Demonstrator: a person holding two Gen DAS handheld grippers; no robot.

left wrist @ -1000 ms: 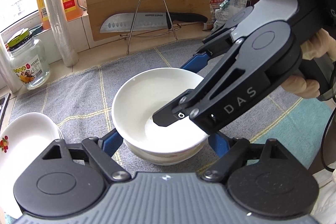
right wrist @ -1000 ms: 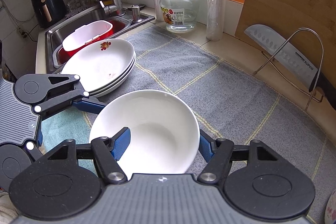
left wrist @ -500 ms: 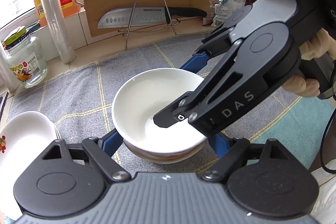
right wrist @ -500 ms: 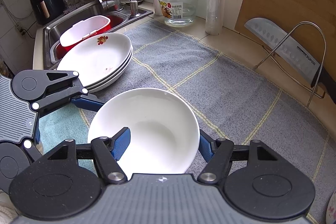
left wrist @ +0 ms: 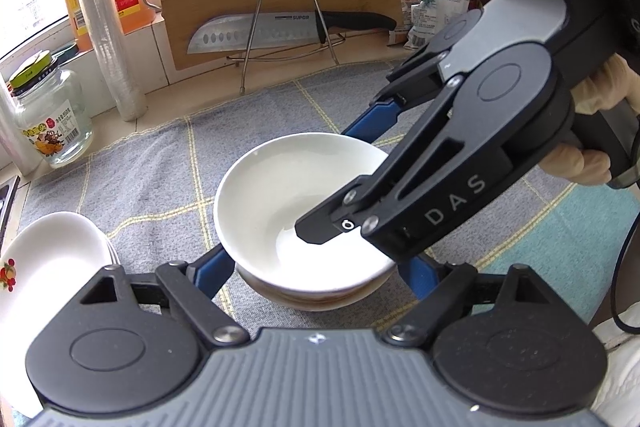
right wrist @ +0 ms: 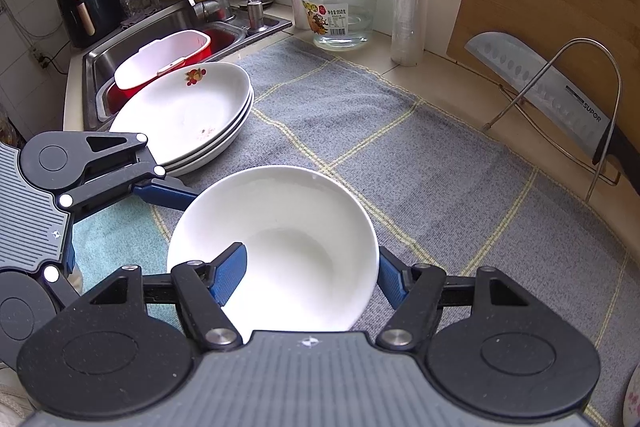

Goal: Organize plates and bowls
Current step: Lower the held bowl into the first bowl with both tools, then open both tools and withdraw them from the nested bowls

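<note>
White bowl (left wrist: 304,203) sits nested on the bowl stack (left wrist: 320,301) on the grey mat (right wrist: 420,167), the plate stack (right wrist: 184,115) beside it; my right gripper (right wrist: 308,275) pinches its rim, one pad inside; my left gripper (left wrist: 316,271) has just been opening its jaws around the stack. I'd seat the bowl centred, then let go gently. How many bowls lie beneath is hidden; whether the left pads touch, I cannot tell.
</note>
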